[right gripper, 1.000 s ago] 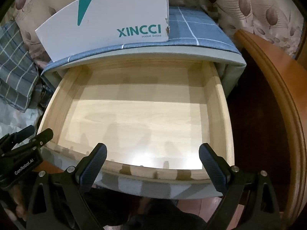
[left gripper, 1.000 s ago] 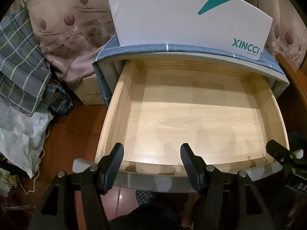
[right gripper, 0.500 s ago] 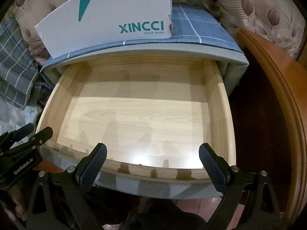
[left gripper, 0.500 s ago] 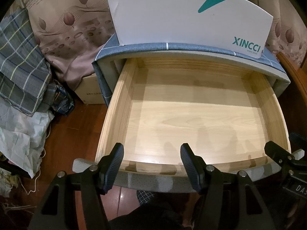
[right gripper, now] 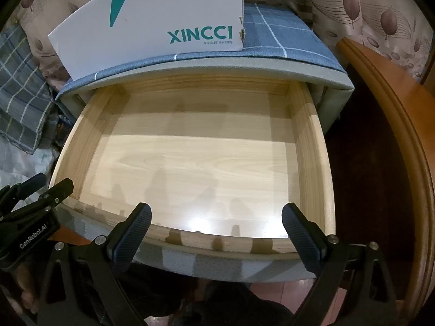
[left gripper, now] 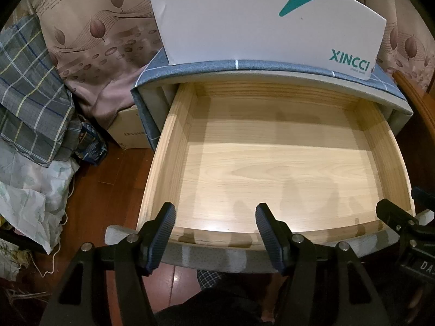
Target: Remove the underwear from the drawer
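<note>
Both grippers have barely shifted; the drawer (left gripper: 174,146) ahead of them shows only bare wood, and no underwear is visible. Left gripper (left gripper: 214,229) and right gripper (right gripper: 216,232) hover side by side over its near edge, jaws spread, holding nothing. Beyond stands a white box (right gripper: 152,27).

Drawer (left gripper: 174,146) open above; shoebox (left gripper: 244,24) behind.
</note>
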The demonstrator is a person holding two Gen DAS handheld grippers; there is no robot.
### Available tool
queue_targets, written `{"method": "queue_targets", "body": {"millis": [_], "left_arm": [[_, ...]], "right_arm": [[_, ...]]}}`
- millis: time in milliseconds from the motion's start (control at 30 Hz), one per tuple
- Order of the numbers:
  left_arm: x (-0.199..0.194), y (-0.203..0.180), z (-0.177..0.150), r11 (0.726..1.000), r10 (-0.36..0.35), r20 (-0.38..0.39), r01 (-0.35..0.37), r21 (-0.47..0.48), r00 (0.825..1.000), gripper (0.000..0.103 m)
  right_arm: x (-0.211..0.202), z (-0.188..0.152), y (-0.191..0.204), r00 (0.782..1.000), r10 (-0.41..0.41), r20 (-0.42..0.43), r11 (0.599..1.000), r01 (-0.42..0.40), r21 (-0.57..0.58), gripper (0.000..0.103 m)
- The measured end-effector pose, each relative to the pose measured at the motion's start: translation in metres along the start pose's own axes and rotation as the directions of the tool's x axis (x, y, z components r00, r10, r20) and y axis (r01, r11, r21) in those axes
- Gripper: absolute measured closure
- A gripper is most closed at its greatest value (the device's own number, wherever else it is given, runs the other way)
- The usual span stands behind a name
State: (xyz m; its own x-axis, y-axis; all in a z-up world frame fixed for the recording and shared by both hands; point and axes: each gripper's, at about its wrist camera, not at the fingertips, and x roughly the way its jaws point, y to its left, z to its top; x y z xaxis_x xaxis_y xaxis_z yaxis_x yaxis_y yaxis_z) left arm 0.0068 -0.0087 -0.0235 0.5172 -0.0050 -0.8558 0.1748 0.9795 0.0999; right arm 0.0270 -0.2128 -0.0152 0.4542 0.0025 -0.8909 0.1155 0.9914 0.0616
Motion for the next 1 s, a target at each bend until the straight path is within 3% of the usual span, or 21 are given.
{"method": "queue_targets", "body": {"millis": [1000], "left_arm": [[-0.0001, 0.0009, 0.0017, 1.000, -0.008, 0.009, 0.008, 0.004, 1.000, 0.040]], "right_arm": [[0.0018, 0.0004, -0.0011, 1.000, -0.002, -0.007, 1.000, 0.002, 0.005, 0.008]]}}
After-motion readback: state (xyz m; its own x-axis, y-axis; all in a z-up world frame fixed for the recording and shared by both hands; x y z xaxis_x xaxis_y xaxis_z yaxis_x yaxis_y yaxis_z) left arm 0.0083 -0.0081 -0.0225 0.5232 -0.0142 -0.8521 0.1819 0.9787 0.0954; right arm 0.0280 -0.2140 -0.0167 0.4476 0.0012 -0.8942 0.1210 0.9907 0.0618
